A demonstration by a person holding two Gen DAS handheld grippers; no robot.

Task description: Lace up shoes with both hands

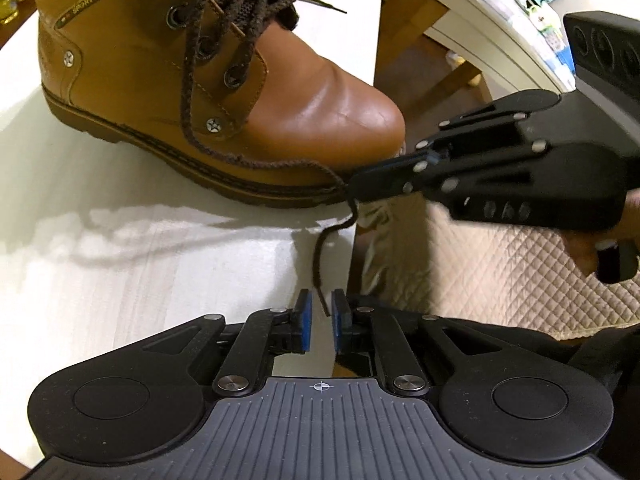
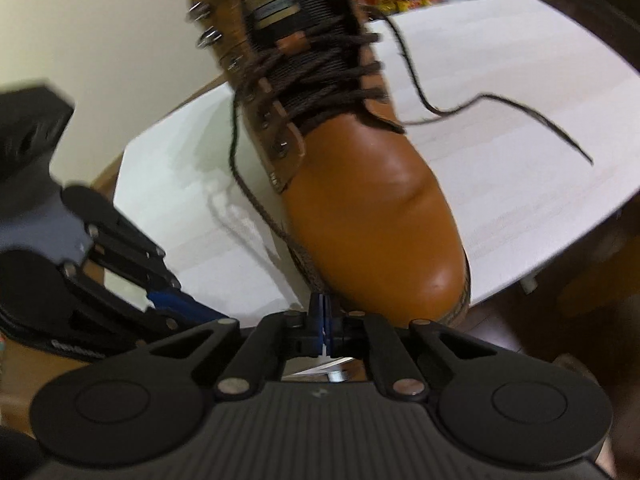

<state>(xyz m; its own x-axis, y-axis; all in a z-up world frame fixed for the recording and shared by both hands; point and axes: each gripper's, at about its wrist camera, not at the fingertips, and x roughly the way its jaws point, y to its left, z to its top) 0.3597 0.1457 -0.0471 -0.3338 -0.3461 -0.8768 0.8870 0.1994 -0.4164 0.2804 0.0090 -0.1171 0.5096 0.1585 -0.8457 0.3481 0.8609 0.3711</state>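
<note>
white and glossy, the counter [image 1: 120, 264] carries one tan leather boot [image 1: 224, 92] that stands near the counter's edge with its toe toward the two grippers; beyond the edge lie a quilted beige cover [image 1: 500, 264] and a cluttered white shelf. the lower eyelets of the boot are already threaded with the dark brown lace [image 1: 320, 264], crossing over the tongue in several rows, but the metal hooks higher on the shaft [image 2: 208, 36] stand bare in the right wrist view, so the upper part looks not yet done and no knot or bow is tied. one lace end runs down the side of the boot, along the sole and off toward the toe, where the right gripper [image 1: 354, 190] has its fingers clenched on it beside the toe cap; from there the tail hangs down to the left gripper [image 1: 322, 306], whose blue fingers [image 1: 306, 308] stand apart on either side of the lace tip without pressing it, so that hand has the lace released. the other lace end [image 2: 480, 108] lies loose across the counter on the far side of the boot, untouched. by my reading the work is around the middle: the eyelet rows are in, while the hooks, the tightening and the tying are left, and both free ends must first be brought up to the top.
</note>
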